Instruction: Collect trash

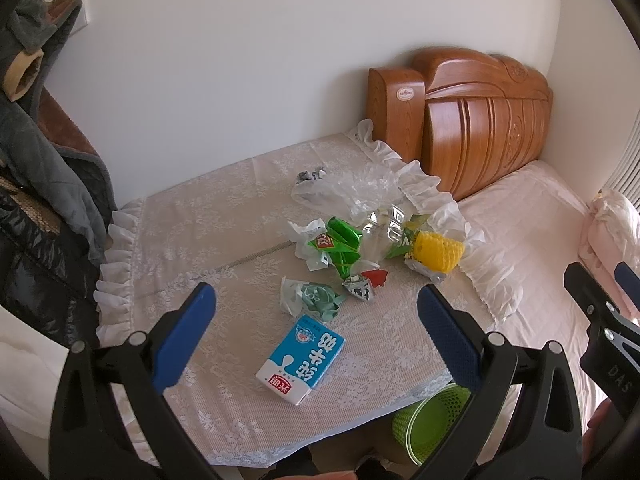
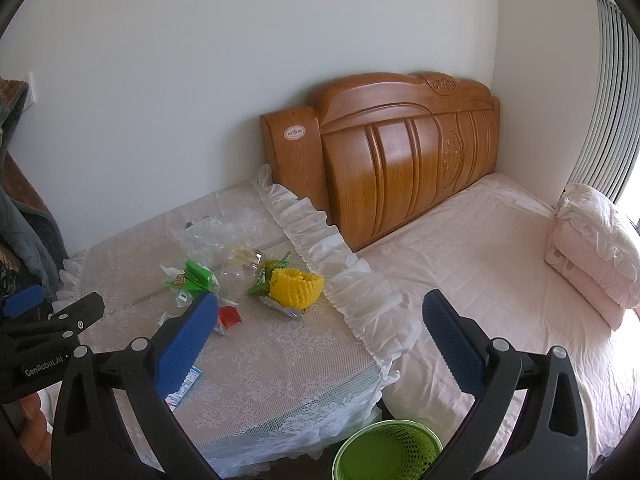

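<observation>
Trash lies on a lace-covered table [image 1: 224, 216]: a blue and white milk carton [image 1: 301, 360] nearest me, a crumpled pale green wrapper [image 1: 316, 298], green wrappers [image 1: 338, 242], a yellow foam net [image 1: 438, 254], a red scrap [image 1: 376, 276] and a clear plastic bag [image 1: 344, 188]. My left gripper [image 1: 316, 336] hovers open above the carton, holding nothing. My right gripper [image 2: 320, 338] is open and empty over the table's right edge [image 2: 360, 308]. A green mesh bin [image 2: 390, 450] stands on the floor below the table corner; the same green mesh bin [image 1: 430, 424] shows in the left wrist view.
A bed with a pink sheet [image 2: 480, 264] and a wooden headboard [image 2: 400, 152] adjoins the table on the right. Folded pink bedding [image 2: 592, 248] lies at its far side. Dark coats [image 1: 44, 184] hang at the left. White wall behind.
</observation>
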Motion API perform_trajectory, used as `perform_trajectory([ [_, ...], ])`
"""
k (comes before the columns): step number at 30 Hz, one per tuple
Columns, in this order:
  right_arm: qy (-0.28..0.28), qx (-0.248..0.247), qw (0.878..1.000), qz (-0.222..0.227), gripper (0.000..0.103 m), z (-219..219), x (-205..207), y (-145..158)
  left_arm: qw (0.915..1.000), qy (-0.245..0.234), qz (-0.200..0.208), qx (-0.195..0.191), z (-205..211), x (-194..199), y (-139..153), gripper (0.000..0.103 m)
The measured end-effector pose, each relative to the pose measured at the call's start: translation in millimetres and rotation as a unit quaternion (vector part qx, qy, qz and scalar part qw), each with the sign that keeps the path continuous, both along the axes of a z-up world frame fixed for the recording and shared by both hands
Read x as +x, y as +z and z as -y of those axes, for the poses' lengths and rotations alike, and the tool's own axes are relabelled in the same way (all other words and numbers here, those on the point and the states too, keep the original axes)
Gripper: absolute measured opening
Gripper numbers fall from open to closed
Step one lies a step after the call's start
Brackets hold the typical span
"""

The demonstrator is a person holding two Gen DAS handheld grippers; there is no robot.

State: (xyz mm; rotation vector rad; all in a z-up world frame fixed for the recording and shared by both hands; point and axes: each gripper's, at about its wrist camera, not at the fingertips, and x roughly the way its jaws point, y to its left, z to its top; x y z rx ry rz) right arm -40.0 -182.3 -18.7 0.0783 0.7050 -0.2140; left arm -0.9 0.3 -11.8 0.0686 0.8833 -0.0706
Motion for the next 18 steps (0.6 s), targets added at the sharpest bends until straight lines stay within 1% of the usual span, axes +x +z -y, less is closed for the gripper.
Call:
perform_trajectory([
  [18,-0.001,0.001,1.0,-0.002,0.101,-2.1,1.2,-1.5,1.0,0.0,-0.001,0.0,-0.4,-1.5,-3.5,0.097],
])
